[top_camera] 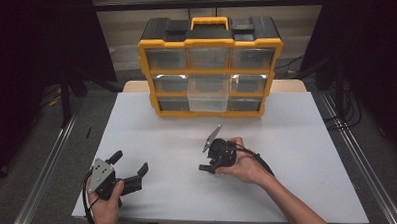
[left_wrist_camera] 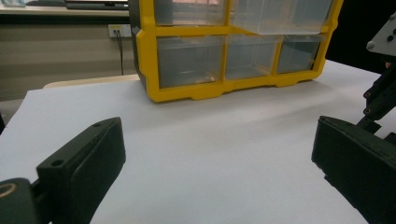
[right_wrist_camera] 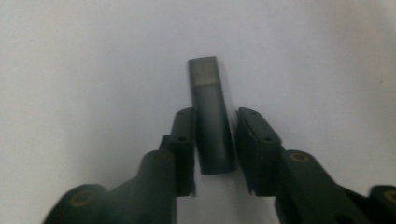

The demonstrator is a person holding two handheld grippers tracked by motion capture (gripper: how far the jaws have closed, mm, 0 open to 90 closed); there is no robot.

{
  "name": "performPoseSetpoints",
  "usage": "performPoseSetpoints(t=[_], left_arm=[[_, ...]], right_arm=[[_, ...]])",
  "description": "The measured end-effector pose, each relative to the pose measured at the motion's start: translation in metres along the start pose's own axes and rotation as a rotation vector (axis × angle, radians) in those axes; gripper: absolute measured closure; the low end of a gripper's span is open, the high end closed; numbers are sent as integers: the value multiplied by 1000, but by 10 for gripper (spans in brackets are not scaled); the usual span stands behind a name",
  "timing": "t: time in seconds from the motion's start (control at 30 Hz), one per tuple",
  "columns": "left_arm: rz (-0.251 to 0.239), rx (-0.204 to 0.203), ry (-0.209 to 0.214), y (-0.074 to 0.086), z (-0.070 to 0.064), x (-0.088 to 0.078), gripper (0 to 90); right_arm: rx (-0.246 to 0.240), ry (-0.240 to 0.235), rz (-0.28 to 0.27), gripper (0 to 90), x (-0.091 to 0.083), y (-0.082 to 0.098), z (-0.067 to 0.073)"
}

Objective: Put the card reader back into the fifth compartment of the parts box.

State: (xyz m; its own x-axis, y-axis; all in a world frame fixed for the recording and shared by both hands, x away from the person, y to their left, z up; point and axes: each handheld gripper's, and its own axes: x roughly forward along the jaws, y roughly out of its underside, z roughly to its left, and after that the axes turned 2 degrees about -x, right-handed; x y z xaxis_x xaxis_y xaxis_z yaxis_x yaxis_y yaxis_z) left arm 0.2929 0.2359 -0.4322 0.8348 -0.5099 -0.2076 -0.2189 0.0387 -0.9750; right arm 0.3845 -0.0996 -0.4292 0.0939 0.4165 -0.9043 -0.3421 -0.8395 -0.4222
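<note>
My left tongs (top_camera: 132, 166) rest low at the near-left corner of the worktop (top_camera: 295, 145), held in my left hand (top_camera: 105, 201), jaws spread wide and aimed up the worktop. My right tongs (top_camera: 207, 167) sit near the worktop's middle, gripped by my right hand (top_camera: 244, 166), forearm angling in from the near-right edge, tips tilted downward, jaws drawn close together

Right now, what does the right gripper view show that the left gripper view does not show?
The right gripper view looks down on a small dark flat stick lying on the white sheet between the right gripper jaws, which have closed in on its sides. The left gripper view looks across to the yellow drawer organizer, with the left gripper jaws wide apart and nothing between them. Both views share the white tabletop.
</note>
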Motion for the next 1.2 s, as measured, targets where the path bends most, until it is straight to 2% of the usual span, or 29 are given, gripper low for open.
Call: performPoseSetpoints(t=[0.2, 0.33, 0.43, 0.83, 1.2], left_arm=[[2, -1, -2, 0, 0, 0, 30], [-5, -6, -6, 0, 0, 0, 30], [-4, -7, -5, 0, 0, 0, 29], [-6, -2, -4, 0, 0, 0, 30], [-1, -2, 1, 0, 0, 0, 32]], right_arm=[[9, -18, -9, 737, -1, 1, -3], [33, -39, -25, 737, -3, 3, -4], [38, -33, -45, 737, -6, 6, -5], [43, -80, -165, 737, -17, 18, -5], [67, -55, -251, 737, -34, 30, -9]])
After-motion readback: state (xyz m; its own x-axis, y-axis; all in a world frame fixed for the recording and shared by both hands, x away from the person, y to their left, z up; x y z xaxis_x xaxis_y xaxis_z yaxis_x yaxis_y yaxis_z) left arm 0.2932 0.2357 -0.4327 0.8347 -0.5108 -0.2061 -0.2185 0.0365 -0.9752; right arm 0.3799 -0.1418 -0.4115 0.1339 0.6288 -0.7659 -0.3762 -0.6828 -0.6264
